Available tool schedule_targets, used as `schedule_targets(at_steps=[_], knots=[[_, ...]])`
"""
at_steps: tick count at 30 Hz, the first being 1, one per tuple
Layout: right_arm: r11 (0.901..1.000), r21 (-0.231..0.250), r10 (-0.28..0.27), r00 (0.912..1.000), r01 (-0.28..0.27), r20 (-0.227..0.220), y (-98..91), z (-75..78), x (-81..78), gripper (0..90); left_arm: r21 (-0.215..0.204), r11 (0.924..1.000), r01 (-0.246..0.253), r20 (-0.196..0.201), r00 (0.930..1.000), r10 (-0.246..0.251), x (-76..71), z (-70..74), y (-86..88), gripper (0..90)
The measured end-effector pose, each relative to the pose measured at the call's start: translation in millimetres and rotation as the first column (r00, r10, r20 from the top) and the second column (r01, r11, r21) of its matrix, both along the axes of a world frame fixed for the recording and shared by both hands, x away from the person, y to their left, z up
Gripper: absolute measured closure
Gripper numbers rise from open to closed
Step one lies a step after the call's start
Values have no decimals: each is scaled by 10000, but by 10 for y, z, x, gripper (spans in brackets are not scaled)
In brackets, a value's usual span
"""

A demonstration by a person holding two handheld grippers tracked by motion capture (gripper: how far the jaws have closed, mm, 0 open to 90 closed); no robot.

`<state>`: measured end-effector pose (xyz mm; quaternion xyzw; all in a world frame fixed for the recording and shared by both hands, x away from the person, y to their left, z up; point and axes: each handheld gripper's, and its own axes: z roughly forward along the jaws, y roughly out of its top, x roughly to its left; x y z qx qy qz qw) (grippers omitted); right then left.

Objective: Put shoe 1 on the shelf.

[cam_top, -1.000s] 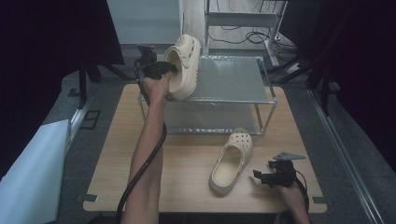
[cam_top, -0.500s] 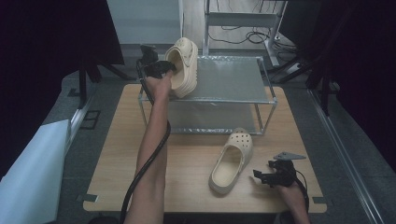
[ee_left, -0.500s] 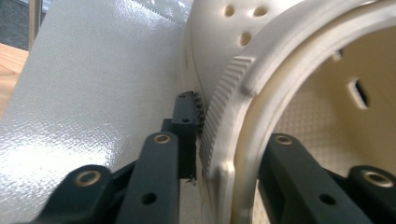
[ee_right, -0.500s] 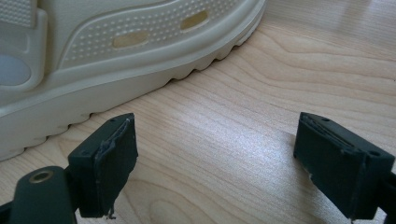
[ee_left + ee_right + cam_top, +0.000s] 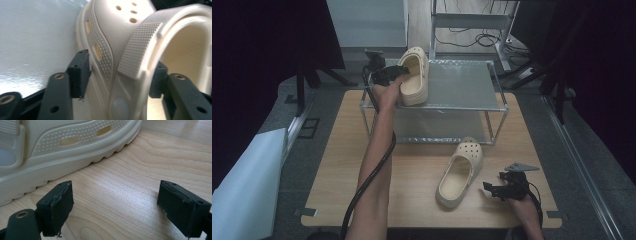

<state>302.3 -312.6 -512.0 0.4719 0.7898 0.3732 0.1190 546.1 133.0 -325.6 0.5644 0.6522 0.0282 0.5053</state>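
Placing a pair of cream clogs on the wire rack [image 5: 492, 107]. First clog [image 5: 414, 75] now resting on the rack's top shelf, at its left end, toe pointing away. Left gripper [image 5: 388, 75] at its heel: fingers [image 5: 79, 72] just been opening, about half apart, heel wall between them but no longer pinched. Best to open wider before pulling straight back, so no pad snags the heel strap and drags the shoe off the edge. Second clog [image 5: 460, 172] lying on the worktop [image 5: 412, 165] in front of the rack. Right gripper [image 5: 504, 189] just beside its heel, fingers [image 5: 56, 207] spread wide, holding nothing.
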Motion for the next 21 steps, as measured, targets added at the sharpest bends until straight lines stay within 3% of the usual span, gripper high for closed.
schedule_targets(at_steps=[3,8,15,21], knots=[[10000,-29,-1,10000,1,12,3,0,0,129,181,9997,170,161,9997,-173,-34,45,-48,390],[10000,-56,-25,10000,25,0,9,1,-1,128,-490,9975,501,430,9979,-480,-127,90,14,403],[9999,-128,-14,10000,14,30,23,1,-1,128,-527,9894,1351,808,9881,-1307,-343,151,84,373],[9999,-124,-18,10000,18,42,22,0,-1,128,-554,9812,1849,972,9790,-1790,-569,108,160,341]])
